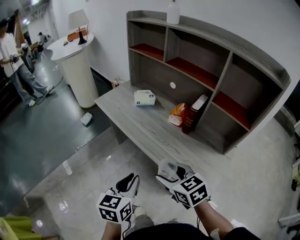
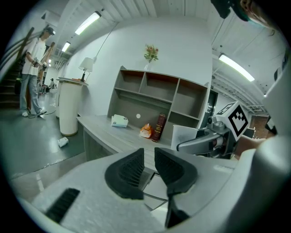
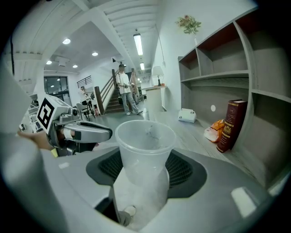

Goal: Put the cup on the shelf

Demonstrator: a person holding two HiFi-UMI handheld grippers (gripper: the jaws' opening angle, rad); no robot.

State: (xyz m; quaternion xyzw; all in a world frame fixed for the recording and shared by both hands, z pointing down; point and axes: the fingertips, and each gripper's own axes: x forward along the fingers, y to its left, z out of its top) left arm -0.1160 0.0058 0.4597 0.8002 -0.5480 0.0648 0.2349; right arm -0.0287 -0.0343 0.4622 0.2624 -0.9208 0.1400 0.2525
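A grey wooden shelf (image 1: pixel 206 51) with a curved top and red-lined compartment floors stands at the far right, along the back of a long grey desk (image 1: pixel 140 124) against the white wall. Left of the desk, further off, is a round white pedestal table (image 1: pixel 77 70) with a shaded lamp (image 1: pixel 78 21) on it, and at the far left a person (image 1: pixel 11 54) stands on the dark glossy floor (image 1: pixel 42 140). Nearest the camera, just short of the desk's near edge, are the two hand-held tools. The right gripper (image 1: pixel 169 174) has its jaws spread wide and clamped on the sides of a clear plastic cup (image 3: pixel 145 150), which sits upright between the ribbed pads with its open mouth upward, well apart from the shelf. The left gripper (image 2: pixel 145 170), just beside it on the left, has its jaws drawn almost together with only a slit between them and nothing in it. On the desk in front of the shelf, a dark red book (image 1: pixel 193 115) leans against an upright divider, an orange snack bag (image 1: pixel 177 114) lies touching it on the left, and a white tissue box (image 1: pixel 144 97) lies further left. A white bottle (image 1: pixel 173 11) stands on top of the shelf.
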